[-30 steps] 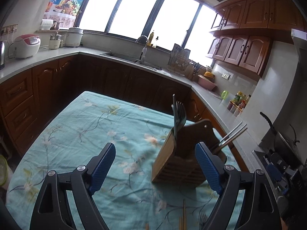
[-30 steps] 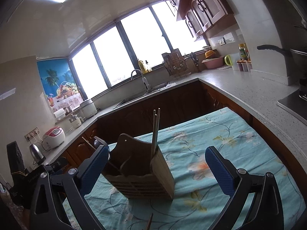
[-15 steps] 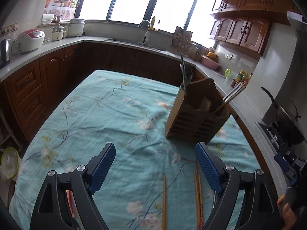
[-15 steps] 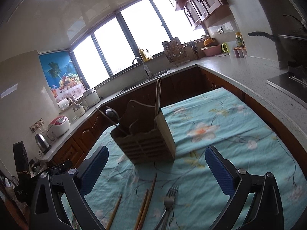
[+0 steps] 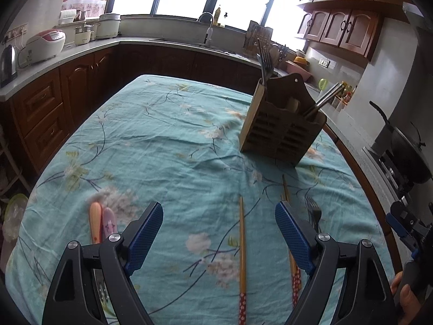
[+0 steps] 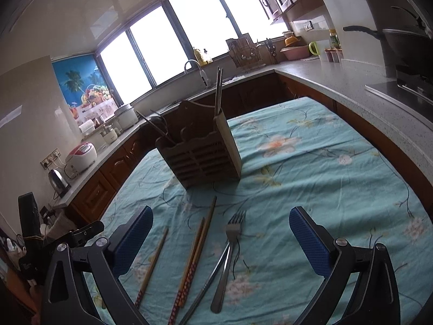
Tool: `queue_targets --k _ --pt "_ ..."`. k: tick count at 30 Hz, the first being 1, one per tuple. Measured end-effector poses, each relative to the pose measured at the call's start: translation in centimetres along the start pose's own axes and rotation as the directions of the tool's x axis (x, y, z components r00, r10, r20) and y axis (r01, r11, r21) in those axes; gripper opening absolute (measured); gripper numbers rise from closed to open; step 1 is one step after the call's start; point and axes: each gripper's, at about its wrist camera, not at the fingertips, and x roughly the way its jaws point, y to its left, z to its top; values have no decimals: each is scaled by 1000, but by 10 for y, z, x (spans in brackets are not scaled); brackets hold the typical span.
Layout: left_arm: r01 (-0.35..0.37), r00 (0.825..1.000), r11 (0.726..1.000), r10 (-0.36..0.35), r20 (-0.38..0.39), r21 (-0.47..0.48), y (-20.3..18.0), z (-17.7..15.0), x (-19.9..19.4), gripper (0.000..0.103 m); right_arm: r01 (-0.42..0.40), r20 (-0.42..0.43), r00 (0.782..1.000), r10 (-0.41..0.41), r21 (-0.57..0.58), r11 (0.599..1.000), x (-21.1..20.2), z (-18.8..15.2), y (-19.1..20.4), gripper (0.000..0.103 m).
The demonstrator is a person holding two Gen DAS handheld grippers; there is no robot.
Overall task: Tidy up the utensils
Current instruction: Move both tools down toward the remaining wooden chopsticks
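On the bench's floral teal cloth (image 6: 311,162), the loose utensils lie lengthwise toward the slatted wooden holder (image 6: 201,153). A single chopstick (image 6: 152,265) and a chopstick pair (image 6: 196,252), all wooden with red patterned ends, lie tips toward the holder. The steel forks (image 6: 230,249) aim their tines the same way. Two rounded plastic handles (image 5: 102,223), orange and lilac, lie beside the left gripper (image 5: 219,234). Left gripper and right gripper (image 6: 220,239) both gape wide, holding nothing.
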Motion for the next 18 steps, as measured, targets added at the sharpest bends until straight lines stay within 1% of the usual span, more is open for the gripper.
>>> queue_targets --k 5,11,18 --pt "-5 999 1000 5 -31 2 1 -12 3 85 4 -35 999 -4 -4 1000 3 -12 0 102" --pt "-12 998 1000 13 -60 7 0 -15 12 85 -3 -67 998 2 -11 1000 9 -23 3 102" --pt "-13 994 999 18 -104 48 -9 -14 35 85 -4 -93 996 3 -9 1000 20 -28 3 102"
